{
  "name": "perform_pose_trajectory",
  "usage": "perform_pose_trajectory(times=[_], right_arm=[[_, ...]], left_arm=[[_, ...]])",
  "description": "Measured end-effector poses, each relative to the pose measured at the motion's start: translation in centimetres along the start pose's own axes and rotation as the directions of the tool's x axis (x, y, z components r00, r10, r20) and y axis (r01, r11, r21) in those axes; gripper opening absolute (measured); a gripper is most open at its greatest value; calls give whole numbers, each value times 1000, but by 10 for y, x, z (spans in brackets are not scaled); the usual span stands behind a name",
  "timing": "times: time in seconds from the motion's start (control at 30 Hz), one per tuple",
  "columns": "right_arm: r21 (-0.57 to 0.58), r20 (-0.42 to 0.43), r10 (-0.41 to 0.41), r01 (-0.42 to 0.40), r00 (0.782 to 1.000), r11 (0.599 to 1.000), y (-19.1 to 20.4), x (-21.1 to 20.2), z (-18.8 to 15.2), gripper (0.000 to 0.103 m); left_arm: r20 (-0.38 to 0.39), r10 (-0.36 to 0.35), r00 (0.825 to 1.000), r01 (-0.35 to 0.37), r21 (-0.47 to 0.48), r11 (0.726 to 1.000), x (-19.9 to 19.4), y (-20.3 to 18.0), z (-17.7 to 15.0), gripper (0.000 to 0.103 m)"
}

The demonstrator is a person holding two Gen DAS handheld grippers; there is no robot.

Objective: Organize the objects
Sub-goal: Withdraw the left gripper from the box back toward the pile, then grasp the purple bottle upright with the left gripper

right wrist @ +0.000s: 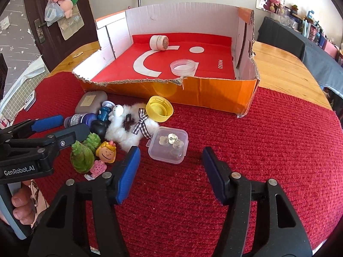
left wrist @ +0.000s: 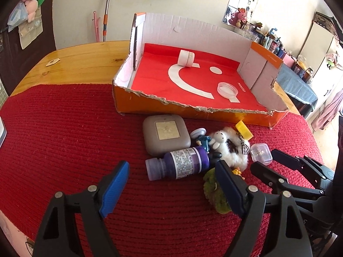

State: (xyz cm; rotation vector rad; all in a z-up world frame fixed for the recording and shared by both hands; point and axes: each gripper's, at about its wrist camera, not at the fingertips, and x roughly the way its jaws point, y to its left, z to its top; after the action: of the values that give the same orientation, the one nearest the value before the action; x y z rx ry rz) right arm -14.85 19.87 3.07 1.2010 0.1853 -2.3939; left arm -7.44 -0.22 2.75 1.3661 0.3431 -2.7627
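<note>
A pile of small objects lies on the red knitted mat in front of an orange cardboard box (left wrist: 150,105) (right wrist: 214,94). My left gripper (left wrist: 172,165) (right wrist: 75,126) is open, its tips on either side of a lying purple bottle (left wrist: 182,165) (right wrist: 82,117) without pressing it. My right gripper (right wrist: 170,152) (left wrist: 263,159) is open, with a small clear plastic case (right wrist: 169,147) (left wrist: 260,153) between its tips and a gap on each side. Also in the pile are a grey case (left wrist: 165,135), a white fluffy toy (right wrist: 130,126), a yellow cap (right wrist: 159,109), a doll figure (right wrist: 106,152) and green plush pieces (right wrist: 82,156).
Inside the box a white tape roll (right wrist: 158,42) and a clear round lid (right wrist: 183,66) lie on its red floor. The wooden table (right wrist: 283,64) extends beyond the mat. A hand (right wrist: 21,205) holds the left gripper's handle. A white device (right wrist: 30,100) lies at the mat's left edge.
</note>
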Motion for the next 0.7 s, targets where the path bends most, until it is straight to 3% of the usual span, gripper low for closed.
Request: perform_pose_trajectory(times=[0.23,0.57,0.7], right_arm=[[-17,4,-5,5,1000,1000,4,5,4,59],[-38,9,-36,37,999,999,8,12,6,55],[-56,15,-56,57,998,997,9,12,5,44]], left_arm=[[-12,-14,1000,13,-45,999,3,12,-2,81],[9,41,999,-41,-24,999,7,1,-6,81],[27,55,998,-55,-6,998,5,2,-11,64]])
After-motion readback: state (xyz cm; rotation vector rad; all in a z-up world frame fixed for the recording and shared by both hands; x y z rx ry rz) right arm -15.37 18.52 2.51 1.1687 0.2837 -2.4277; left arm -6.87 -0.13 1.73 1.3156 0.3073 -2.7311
